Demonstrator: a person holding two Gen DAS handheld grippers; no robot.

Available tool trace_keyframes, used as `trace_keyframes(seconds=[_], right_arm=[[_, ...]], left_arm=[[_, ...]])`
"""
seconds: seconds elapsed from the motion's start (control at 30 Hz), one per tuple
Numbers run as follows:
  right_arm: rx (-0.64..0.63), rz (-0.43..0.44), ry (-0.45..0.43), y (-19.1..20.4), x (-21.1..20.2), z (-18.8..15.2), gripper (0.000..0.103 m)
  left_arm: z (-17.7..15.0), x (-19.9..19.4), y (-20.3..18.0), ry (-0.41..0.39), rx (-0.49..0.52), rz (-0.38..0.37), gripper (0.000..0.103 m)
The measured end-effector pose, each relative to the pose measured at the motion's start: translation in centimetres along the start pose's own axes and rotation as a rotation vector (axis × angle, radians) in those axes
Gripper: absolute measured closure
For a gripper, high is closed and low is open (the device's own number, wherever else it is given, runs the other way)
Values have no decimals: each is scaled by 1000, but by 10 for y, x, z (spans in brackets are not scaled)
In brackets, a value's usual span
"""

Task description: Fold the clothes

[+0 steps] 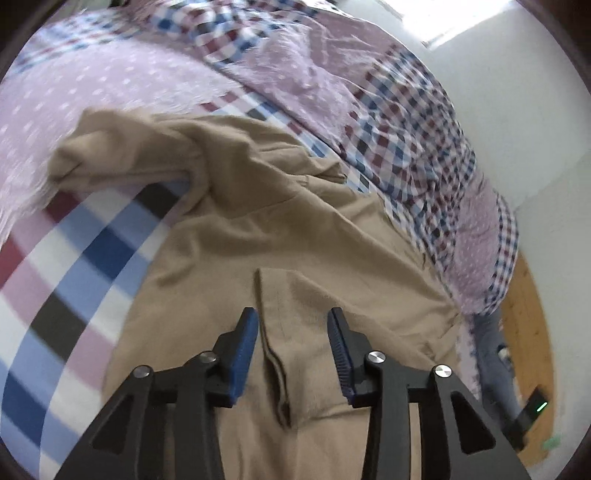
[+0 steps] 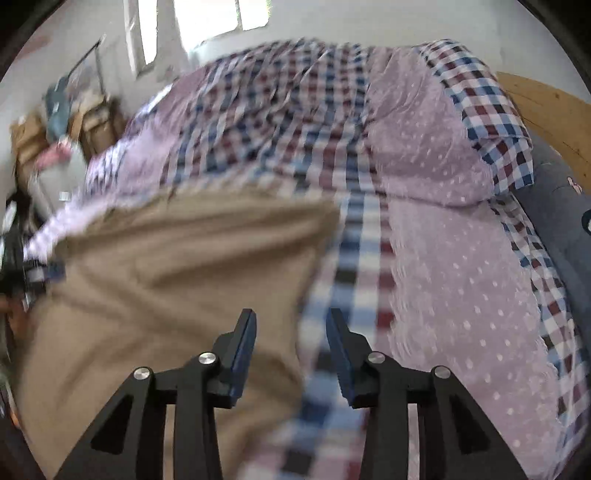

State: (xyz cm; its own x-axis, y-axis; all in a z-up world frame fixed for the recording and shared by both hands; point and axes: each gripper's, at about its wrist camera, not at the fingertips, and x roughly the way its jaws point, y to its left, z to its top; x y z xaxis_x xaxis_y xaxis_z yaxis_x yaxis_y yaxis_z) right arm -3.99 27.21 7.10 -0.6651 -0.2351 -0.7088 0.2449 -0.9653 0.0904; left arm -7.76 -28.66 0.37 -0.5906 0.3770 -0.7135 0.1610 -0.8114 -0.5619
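A tan shirt (image 1: pixel 258 229) lies spread on the checked bed sheet (image 1: pixel 74 266), one sleeve (image 1: pixel 122 147) stretched toward the upper left. Its button placket (image 1: pixel 273 350) runs between the fingers of my left gripper (image 1: pixel 293 317), which hovers open just above the cloth. In the right wrist view the same tan shirt (image 2: pixel 166 277) fills the lower left, blurred. My right gripper (image 2: pixel 291 317) is open over the shirt's right edge, where it meets the checked bed sheet (image 2: pixel 354 266). At the far left edge, the other gripper (image 2: pixel 33 269) shows dimly.
A rumpled quilt (image 1: pixel 351 92) in lilac dots and red-blue checks is heaped along the far side of the bed, also the quilt (image 2: pixel 424 147). A wooden headboard (image 2: pixel 546 110), a grey pillow (image 2: pixel 554 206), a cluttered stand (image 2: pixel 62 122) and a window (image 2: pixel 221 18) lie beyond.
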Motion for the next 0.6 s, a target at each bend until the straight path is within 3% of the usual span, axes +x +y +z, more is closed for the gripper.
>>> trace_keyframes(seconds=[0.13,0.3,0.4,0.43,0.5,0.53,0.57,0.6], right_arm=[[-3,-48,42,14,49,39,57],[199,-29,140,-11,112,80,57],[237,-65,183,-22,144,96,57],[233,-88,201,-24,154,100,57],[203,-152,240,-24,170,106,59],[185,-188,259,-23,177,109,67],[167,-218,279,-22,184,110,84],[153,-237,296,-21,189,110,95]], left_arm=[[2,10,-6,-12,58,32,59],[6,17,-9,-19,75,20,59],[9,19,-8,-16,71,7,59],[9,19,-8,-14,66,4,61],[10,21,-8,-5,61,0,76],[11,23,-8,1,63,0,89],[11,26,-9,9,66,1,96],[11,27,-10,12,72,0,98]])
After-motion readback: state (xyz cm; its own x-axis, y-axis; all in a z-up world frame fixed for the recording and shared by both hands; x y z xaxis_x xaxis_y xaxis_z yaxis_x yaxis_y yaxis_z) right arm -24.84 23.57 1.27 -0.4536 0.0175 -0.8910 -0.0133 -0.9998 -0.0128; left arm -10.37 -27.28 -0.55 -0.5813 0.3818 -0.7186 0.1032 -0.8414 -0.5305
